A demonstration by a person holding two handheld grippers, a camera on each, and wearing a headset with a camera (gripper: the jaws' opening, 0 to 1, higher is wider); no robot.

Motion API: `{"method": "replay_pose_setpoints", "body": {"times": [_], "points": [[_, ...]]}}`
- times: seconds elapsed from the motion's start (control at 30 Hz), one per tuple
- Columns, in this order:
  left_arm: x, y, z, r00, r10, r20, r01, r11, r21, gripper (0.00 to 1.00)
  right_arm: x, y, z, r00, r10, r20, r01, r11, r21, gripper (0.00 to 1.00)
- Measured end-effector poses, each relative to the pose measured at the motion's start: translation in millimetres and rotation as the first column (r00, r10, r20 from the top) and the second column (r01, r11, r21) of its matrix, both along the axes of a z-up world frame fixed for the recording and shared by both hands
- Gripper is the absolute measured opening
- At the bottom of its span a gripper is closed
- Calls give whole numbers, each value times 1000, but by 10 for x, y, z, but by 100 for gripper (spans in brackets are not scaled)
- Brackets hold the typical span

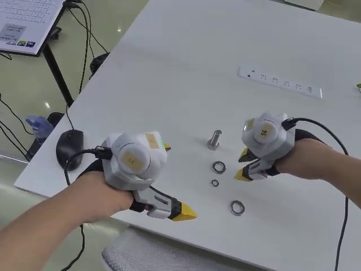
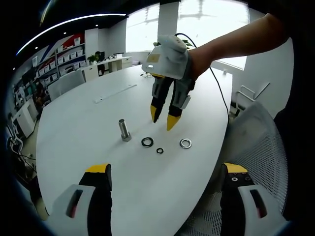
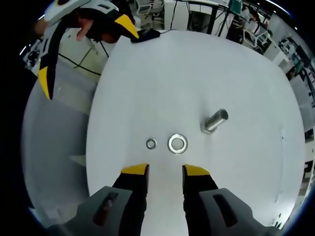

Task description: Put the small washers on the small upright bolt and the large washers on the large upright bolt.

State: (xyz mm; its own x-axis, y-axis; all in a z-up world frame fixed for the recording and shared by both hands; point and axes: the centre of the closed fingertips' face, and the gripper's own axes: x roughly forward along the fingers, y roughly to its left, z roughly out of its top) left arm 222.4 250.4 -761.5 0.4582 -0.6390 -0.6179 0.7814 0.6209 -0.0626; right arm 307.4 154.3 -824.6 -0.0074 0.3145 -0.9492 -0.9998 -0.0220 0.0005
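One steel bolt stands upright on the white table. In front of it lie a large washer, a small washer and a second large washer, all flat. My right gripper hovers just right of the first large washer, open by a narrow gap with nothing in it. Its own view has that washer and the small one just ahead of the fingertips. My left gripper is wide open and empty near the table's front edge, left of the washers.
A white power strip lies at the back right of the table. A black mouse sits by the left edge, and a laptop stands on a side stand. A mesh chair is below the front edge.
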Motion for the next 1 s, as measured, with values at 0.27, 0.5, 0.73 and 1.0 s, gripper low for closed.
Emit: {"method": "replay_pose_setpoints", "body": {"times": [0.27, 0.5, 0.73, 1.0], "points": [[-50, -20, -53, 1000, -13, 5, 13, 1000, 19, 92, -116, 105, -84, 1000, 22, -14, -22, 1000, 11, 29], [-47, -63, -44, 1000, -14, 7, 14, 1000, 5, 94, -203, 168, -180, 999, 35, -23, -35, 999, 11, 29], [-40, -87, -42, 1000, -5, 6, 5, 1000, -2, 97, -280, 232, -302, 998, 53, -26, -53, 999, 4, 29], [-55, -90, -73, 1000, -4, 2, 4, 1000, 6, 99, -256, 269, -435, 999, 45, -24, -45, 999, 4, 29]]}}
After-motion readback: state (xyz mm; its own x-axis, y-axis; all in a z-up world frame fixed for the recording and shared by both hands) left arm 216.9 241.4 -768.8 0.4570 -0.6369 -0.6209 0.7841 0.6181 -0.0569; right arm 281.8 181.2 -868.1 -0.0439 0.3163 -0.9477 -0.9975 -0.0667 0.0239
